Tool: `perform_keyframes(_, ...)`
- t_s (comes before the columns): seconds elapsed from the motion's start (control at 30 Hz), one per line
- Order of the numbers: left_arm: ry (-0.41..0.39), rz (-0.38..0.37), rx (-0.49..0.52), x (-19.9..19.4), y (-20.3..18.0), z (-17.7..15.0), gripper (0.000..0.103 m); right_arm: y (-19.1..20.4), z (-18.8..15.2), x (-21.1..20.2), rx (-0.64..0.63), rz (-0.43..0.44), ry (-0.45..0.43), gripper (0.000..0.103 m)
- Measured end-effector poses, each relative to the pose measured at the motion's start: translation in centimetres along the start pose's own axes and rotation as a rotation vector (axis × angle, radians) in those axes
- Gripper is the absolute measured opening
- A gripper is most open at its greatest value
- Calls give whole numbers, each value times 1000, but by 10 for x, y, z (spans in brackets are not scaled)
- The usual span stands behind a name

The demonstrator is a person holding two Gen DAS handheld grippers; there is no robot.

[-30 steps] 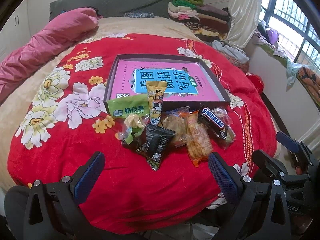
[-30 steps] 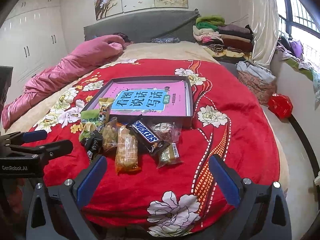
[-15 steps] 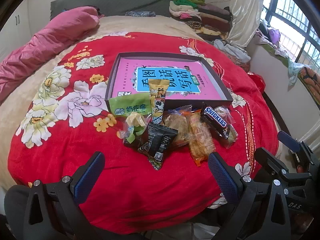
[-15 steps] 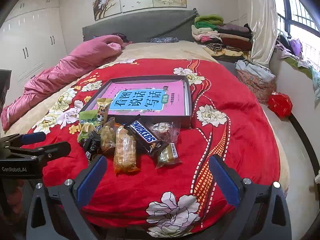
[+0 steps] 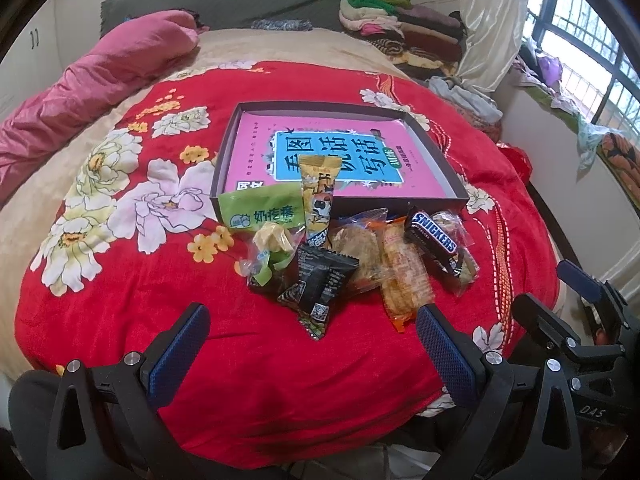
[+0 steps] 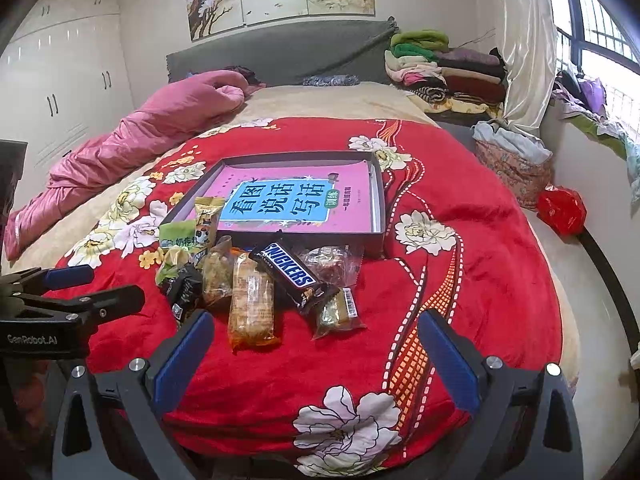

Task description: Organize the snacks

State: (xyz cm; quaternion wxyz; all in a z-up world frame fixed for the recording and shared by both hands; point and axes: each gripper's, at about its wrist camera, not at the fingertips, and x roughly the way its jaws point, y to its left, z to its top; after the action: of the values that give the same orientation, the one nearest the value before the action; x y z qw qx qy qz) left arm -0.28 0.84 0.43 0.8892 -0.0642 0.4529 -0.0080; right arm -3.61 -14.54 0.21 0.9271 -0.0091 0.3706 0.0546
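Left gripper (image 5: 314, 338): nearest the lens in the left wrist view, jaws spread wide and holding nothing, hovering over the near edge of the blanket just short of the snack pile.
Right gripper (image 6: 316, 344): jaws likewise spread wide and empty, low over the near edge of the blanket, to the right of the left gripper, whose black body shows at the left edge of the right wrist view.
Red blanket (image 5: 120, 304): floral, covers the near part of the bed; everything below lies on it.
Black packet (image 5: 320, 286): nearest snack to the left gripper, lying flat at the front of the pile.
Orange cracker pack (image 6: 251, 305): long, clear-wrapped, pointing toward the right gripper.
Snickers bar (image 6: 291, 271): lies diagonally, resting on other clear-wrapped snacks just right of the cracker pack.
Small clear pack (image 6: 337, 312): at the near end of the Snickers bar, touching it.
Green-and-yellow candy (image 5: 269, 256): left side of the pile, beside the black packet.
Green pouch (image 5: 262, 212): leans against the tray's near wall.
Yellow stick pack (image 5: 318, 196): upright-tilted, propped over the tray's near wall.
Dark tray (image 5: 440, 152): just behind the pile, holding only a pink book (image 5: 256, 140) with a blue title panel.
Pink quilt (image 6: 152, 132): far left.
Folded clothes (image 6: 440, 64): stacked far right by the headboard.
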Motion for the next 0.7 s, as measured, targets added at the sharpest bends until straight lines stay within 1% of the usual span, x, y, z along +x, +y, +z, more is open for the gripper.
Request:
perform_keyframes(0.33,34,-5,-16,12,7,0,103,1,0,7,-2,10,10,103)
perform_keyframes(0.53,50,10,-15,30,17,0,102,0,1,17,-6,15,18,103)
perform_keyframes(0.6,62,-2,-8,37,19,0,98,0,2,21,-10,19,24,103)
perform_keyframes(0.67,76,-31,-3,43,19,1,91,0,2,26,-13,23,31,102)
perform_keyframes(0.7,83,-53,-1,46,18,1,89,0,3,29,-14,24,33,103)
